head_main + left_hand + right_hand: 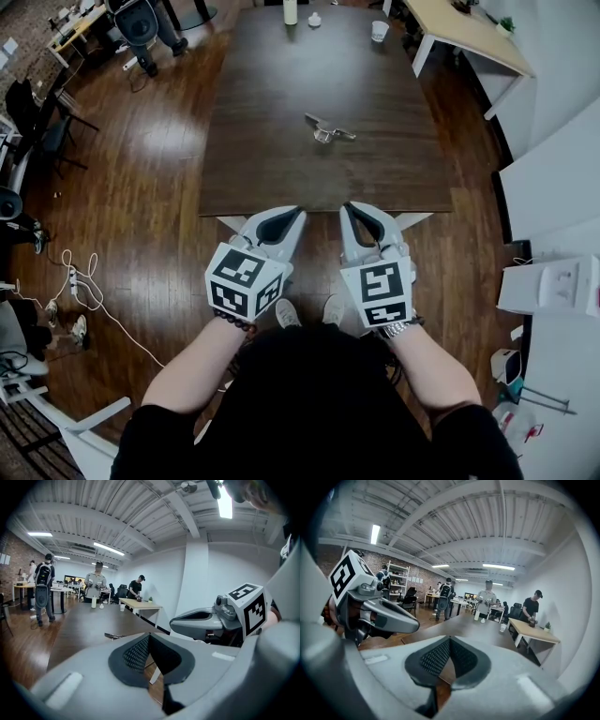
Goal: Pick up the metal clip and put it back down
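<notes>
We hold the left gripper (293,212) and right gripper (350,208) over the near edge of the dark wooden table (272,84), each with its jaws pressed together on nothing. The metal clip (328,131) lies flat mid-table, well ahead of both grippers. That fits a moment either before a pick-up or after the put-down. Around us is an open office with a plank floor (150,206).

We read no legible text, brand, number or sign in any view. Only printed marks: black-and-white square patterns on the cube (246,281) of the left gripper (298,211) and on that of the right gripper (348,206); coded patterns, not letters. Marks on the white box (548,286): too small to read.
</notes>
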### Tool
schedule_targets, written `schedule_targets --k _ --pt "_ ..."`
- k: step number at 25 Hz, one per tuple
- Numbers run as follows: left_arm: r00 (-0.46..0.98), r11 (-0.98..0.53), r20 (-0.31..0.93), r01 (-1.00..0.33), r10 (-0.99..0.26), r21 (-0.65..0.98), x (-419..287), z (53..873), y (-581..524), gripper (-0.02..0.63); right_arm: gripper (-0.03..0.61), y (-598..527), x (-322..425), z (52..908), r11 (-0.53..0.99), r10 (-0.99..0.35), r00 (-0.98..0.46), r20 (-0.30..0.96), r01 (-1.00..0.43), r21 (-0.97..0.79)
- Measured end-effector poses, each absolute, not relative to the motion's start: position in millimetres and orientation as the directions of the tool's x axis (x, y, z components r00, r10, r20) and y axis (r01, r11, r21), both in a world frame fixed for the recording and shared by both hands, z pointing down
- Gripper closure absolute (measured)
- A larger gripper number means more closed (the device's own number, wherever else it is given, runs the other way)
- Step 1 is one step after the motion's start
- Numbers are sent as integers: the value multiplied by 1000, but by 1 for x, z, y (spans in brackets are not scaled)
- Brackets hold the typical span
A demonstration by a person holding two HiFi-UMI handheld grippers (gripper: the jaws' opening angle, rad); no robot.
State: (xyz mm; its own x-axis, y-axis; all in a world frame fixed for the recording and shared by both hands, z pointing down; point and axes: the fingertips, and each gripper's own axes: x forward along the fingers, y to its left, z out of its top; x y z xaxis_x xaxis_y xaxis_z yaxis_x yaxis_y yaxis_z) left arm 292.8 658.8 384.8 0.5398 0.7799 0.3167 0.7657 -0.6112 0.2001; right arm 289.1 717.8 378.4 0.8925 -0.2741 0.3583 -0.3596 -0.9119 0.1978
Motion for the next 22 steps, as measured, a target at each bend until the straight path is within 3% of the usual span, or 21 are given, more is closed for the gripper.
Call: schedule_targets --k 22 --pt "587 -652 304 735 750 186 296 372 669 598 586 719 289 374 -882 -353 869 346 -433 185"
